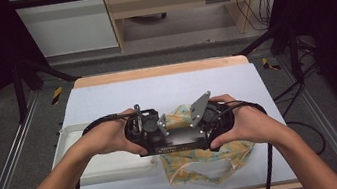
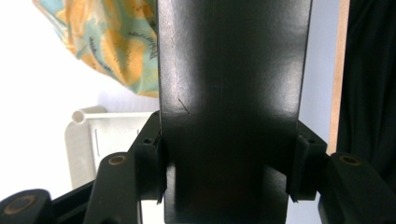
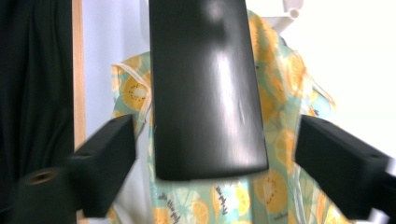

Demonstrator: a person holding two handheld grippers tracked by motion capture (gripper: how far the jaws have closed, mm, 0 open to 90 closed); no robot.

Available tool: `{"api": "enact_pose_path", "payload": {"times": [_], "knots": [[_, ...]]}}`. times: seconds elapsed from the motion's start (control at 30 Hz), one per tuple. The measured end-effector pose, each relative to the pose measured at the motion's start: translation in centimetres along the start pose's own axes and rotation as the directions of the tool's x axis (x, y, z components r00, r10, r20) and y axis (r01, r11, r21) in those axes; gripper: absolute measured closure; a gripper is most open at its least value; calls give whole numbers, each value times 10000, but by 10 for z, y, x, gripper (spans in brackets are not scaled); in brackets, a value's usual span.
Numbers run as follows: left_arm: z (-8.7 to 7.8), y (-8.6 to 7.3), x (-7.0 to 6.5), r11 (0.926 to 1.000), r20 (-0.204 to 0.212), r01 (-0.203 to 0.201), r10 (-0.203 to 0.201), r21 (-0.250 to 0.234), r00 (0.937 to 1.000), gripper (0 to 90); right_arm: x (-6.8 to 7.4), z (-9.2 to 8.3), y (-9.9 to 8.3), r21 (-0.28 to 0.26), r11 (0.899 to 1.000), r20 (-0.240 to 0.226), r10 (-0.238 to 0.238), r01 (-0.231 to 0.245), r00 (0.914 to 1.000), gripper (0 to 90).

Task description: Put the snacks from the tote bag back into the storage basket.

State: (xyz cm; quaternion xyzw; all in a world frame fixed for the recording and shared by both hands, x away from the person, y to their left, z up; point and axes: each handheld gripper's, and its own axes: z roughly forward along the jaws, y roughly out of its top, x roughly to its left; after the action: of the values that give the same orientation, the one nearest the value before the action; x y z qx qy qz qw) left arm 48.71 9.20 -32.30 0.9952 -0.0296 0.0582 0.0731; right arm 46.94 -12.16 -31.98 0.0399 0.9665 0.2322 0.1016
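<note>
A flat black board (image 1: 176, 141) is held level above the patterned cloth (image 1: 202, 163), spanning both grippers. It is clamped at one end by the left gripper (image 2: 229, 170). The right gripper (image 3: 212, 158) is spread wide, its jaws clear of the board's other end.

The black board (image 2: 233, 93) clamped between the left gripper (image 2: 229, 163) pads is a smooth, semi-gloss sheet with a fine scratch and soft reflections. Between the right gripper (image 3: 210, 163) pads its end looks glossy, and the gripper bodies are matt black plastic. Behind the board lies thin printed cloth (image 3: 275, 140), crinkled, with a citrus pattern. A white plastic tray (image 2: 93, 140) sits beside the left gripper. The table edge (image 1: 158, 71) is pale wood.
</note>
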Motion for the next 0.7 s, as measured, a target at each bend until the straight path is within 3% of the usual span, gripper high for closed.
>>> {"api": "enact_pose_path", "payload": {"times": [0.07,0.2,0.27,0.33,0.37,0.5,0.57,0.63,0.7], "knots": [[-3,-5,1,10000,-6,16,-16,-82,10000,435,2,-7,-6,-203,9993,276,320,-315,9991,69],[-4,-14,3,9998,-19,203,-204,-78,9998,434,8,-21,-26,-1004,9898,1059,1118,-1012,9881,73],[-5,-20,5,9997,-67,256,-257,-62,9996,434,12,-28,-38,-1445,9774,1586,1768,-1543,9714,71],[-6,-24,5,9995,-82,316,-316,-60,9995,434,17,-34,-52,-1909,9594,2018,2454,-2077,9482,75],[-7,-26,6,9994,-92,334,-335,-85,9994,434,19,-36,-59,-2235,9462,2284,2841,-2339,9312,76],[-11,-35,8,9991,-144,380,-383,-166,9992,434,28,-43,-86,-3204,8929,2565,4032,-3164,8784,81],[-14,-38,8,9986,-195,466,-471,-241,9987,434,29,-43,-96,-3455,8742,2578,4381,-3413,8611,80],[-16,-41,8,9982,-180,526,-531,-278,9984,434,31,-41,-106,-3528,8624,2646,4640,-3629,8454,75],[-18,-44,8,9983,-241,522,-529,-267,9983,434,32,-39,-112,-3533,8548,2654,4811,-3800,8355,73]]}}
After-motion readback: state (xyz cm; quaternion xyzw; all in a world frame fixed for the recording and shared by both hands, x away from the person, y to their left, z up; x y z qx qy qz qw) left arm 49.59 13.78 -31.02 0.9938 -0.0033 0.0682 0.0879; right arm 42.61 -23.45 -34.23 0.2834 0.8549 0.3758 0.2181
